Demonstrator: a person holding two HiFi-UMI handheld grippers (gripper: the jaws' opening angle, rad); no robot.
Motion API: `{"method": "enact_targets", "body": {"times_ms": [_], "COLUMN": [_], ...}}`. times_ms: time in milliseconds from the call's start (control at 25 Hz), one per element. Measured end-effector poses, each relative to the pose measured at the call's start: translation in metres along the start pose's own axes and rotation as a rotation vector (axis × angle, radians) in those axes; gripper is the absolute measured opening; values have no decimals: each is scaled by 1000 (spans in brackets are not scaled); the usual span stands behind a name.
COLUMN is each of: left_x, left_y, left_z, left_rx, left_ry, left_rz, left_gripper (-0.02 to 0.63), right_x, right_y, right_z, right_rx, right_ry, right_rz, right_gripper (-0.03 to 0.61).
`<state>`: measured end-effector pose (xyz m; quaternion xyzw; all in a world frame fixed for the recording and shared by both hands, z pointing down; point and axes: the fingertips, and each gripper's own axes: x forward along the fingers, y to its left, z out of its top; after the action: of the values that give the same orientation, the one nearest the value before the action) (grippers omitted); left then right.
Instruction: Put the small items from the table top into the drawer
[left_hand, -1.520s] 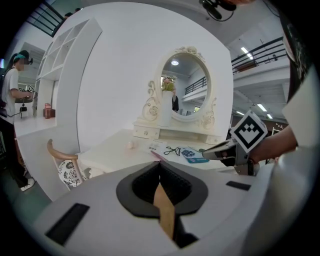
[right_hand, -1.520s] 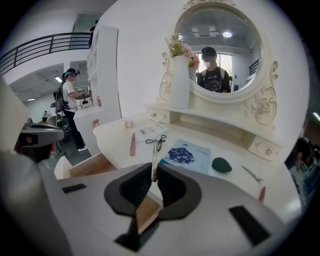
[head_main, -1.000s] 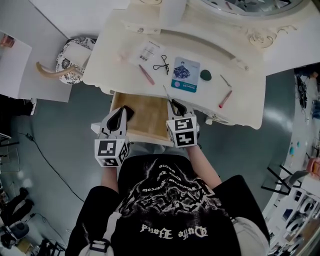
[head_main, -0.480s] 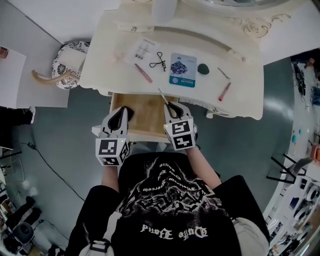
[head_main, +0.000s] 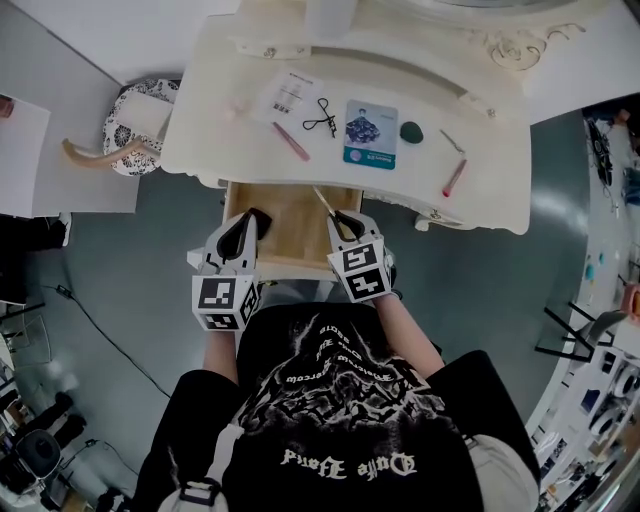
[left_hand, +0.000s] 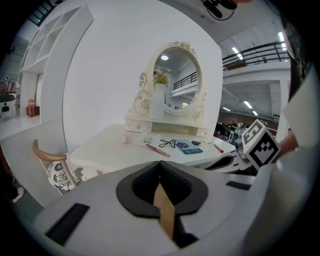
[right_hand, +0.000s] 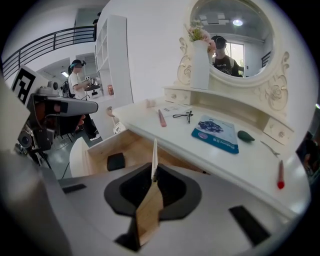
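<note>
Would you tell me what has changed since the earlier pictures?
The right gripper, shut on the thin white stick, has carried it back off the cream table and lower, over the open wooden drawer. The left gripper stays shut at the drawer's front corner.

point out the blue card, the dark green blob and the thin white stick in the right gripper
blue card (head_main: 370, 133), head view, middle of its face
dark green blob (head_main: 411, 131), head view, its centre
thin white stick (right_hand: 154, 159), right gripper view, mid shaft, above the jaws

Right tongs (head_main: 346, 220) with thin stick (head_main: 324, 202) drawn back, lowered toward drawer (head_main: 285, 228).
</note>
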<state>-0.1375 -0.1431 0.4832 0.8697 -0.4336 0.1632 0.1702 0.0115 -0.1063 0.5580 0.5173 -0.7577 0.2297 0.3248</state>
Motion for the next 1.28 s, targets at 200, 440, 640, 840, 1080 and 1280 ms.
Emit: {"method": "enact_targets", "body": {"times_ms": [200, 440, 640, 840, 1080, 1280], "left_x": [-2, -6, -8, -9, -13, -15], "left_y": [4, 10, 15, 23, 35, 43], "left_z": [-2, -7, -11, -14, -15, -19], "left_rx": [-2, -6, -23, -36, -51, -62], "left_ry": [7, 14, 23, 29, 29, 37], "left_rz": [3, 13, 29, 49, 84, 106], "left_gripper": [15, 15, 15, 15, 15, 15], "right_x": [9, 25, 38, 53, 70, 87], "right_y": [6, 8, 8, 9, 16, 23], "right_z": [-10, -17, -18, -17, -13, -13], "right_rx": [-5, -29, -50, -48, -75, -75], "right_ry": [42, 86, 99, 117, 137, 158], "right_rz": [18, 34, 47, 59, 82, 98], "right_gripper": [44, 44, 44, 44, 44, 44]}}
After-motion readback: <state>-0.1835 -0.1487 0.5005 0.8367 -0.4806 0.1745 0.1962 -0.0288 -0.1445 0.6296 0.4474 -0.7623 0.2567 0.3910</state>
